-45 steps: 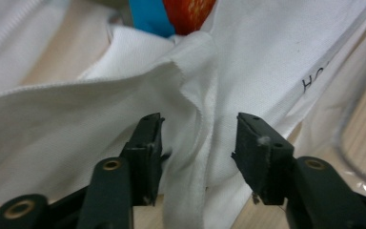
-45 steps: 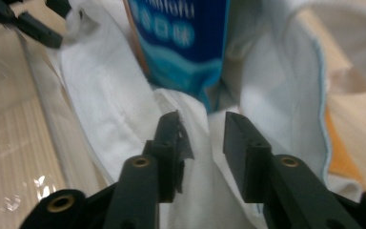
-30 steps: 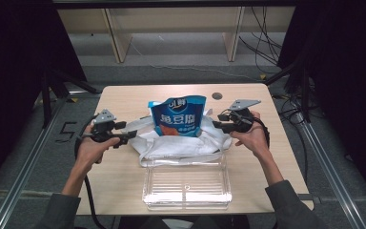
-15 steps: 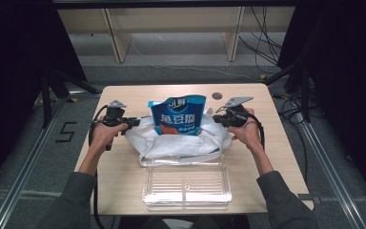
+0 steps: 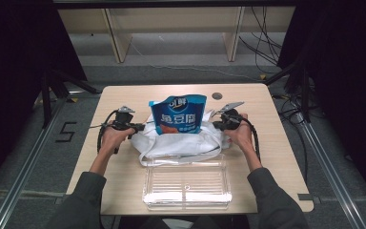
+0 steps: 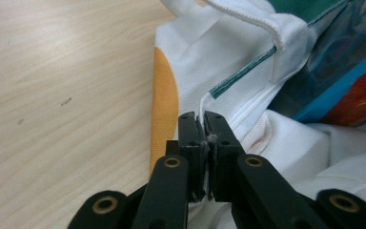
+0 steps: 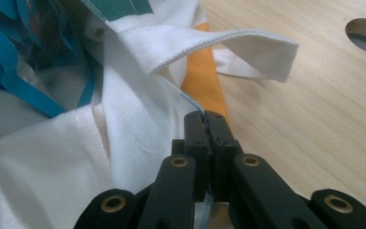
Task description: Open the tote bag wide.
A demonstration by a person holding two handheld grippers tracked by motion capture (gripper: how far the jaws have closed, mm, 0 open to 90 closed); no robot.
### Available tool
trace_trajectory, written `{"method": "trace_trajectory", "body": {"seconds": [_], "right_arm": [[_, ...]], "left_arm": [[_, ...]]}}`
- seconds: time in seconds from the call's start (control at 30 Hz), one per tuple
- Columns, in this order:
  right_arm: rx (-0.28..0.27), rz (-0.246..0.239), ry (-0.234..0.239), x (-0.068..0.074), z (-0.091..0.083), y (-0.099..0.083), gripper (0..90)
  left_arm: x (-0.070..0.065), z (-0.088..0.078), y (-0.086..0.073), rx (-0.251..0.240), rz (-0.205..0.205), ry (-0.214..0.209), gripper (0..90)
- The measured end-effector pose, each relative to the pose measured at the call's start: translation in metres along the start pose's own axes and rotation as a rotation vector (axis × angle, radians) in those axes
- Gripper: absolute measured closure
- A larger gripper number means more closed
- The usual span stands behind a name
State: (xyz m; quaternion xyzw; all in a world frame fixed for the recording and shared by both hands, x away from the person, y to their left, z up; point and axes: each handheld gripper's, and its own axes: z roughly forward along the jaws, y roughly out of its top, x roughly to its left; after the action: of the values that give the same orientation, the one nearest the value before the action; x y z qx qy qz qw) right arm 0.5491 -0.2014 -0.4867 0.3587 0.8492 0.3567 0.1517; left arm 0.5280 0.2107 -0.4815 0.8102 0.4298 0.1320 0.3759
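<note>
Both tools clamped shut on white cloth bag (image 5: 181, 143): left tool (image 6: 201, 125) & right tool (image 7: 205, 121) each pinch an edge. Thin bite, so fabric could slip out. Uneven pull may tip the blue pouch (image 5: 177, 114) onto the counter (image 5: 267, 157).

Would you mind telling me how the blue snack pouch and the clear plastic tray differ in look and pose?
The blue snack pouch is opaque and printed; the clear plastic tray is see-through and plain. The pouch stands upright in the white cloth bag; the tray lies flat on the table, nearer the person. The pouch looks soft, the tray rigid. Neither is gripped.
</note>
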Motion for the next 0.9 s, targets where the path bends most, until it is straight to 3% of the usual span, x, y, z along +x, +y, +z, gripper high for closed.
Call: {"method": "trace_trajectory", "body": {"seconds": [0.1,0.13,0.2,0.27,0.3,0.37,0.4,0.43,0.47,0.5,0.53,0.63,0.73,0.9], "right_arm": [[0.017,-0.013,0.001,0.002,-0.004,0.001,89.2],[-0.027,0.016,-0.005,0.004,-0.004,0.000,87.8],[-0.051,0.012,0.003,0.002,-0.012,0.002,81.6],[-0.076,0.012,-0.008,0.001,-0.018,0.004,77.8],[-0.101,0.019,-0.005,0.002,-0.034,0.008,71.2],[-0.140,0.024,0.013,0.006,-0.048,0.011,70.3],[-0.140,0.024,0.013,0.006,-0.048,0.011,70.3],[-0.164,0.007,0.037,0.012,-0.060,0.012,68.7],[-0.164,0.007,0.037,0.012,-0.060,0.012,68.7],[-0.159,0.000,0.051,0.014,-0.064,0.013,68.6],[-0.173,-0.034,0.062,0.023,-0.073,0.014,67.3],[-0.152,-0.057,0.080,0.033,-0.082,0.016,65.0],[-0.162,-0.092,0.081,0.037,-0.086,0.018,60.5],[-0.142,-0.088,0.071,0.040,-0.092,0.020,52.9]], "left_arm": [[0.000,0.003,-0.002,-0.005,-0.011,0.005,86.2],[0.001,0.001,-0.001,-0.001,-0.004,0.001,85.4],[0.000,-0.001,-0.001,-0.007,-0.007,0.010,80.0],[0.000,-0.009,0.002,-0.031,-0.022,0.000,66.8],[-0.002,-0.012,0.003,-0.058,-0.038,-0.005,63.5],[-0.008,-0.026,0.006,-0.095,-0.027,-0.006,57.0],[-0.008,-0.026,0.006,-0.095,-0.027,-0.006,54.3],[-0.013,-0.040,0.007,-0.128,-0.022,-0.010,53.2],[-0.013,-0.040,0.007,-0.128,-0.022,-0.010,53.0],[-0.016,-0.048,0.007,-0.160,-0.019,-0.017,53.0],[-0.023,-0.060,0.005,-0.180,-0.012,-0.033,51.2],[-0.029,-0.067,-0.001,-0.196,-0.006,-0.038,49.3],[-0.041,-0.083,-0.020,-0.209,-0.020,-0.058,45.6],[-0.054,-0.097,-0.043,-0.227,-0.030,-0.050,35.4]]}}
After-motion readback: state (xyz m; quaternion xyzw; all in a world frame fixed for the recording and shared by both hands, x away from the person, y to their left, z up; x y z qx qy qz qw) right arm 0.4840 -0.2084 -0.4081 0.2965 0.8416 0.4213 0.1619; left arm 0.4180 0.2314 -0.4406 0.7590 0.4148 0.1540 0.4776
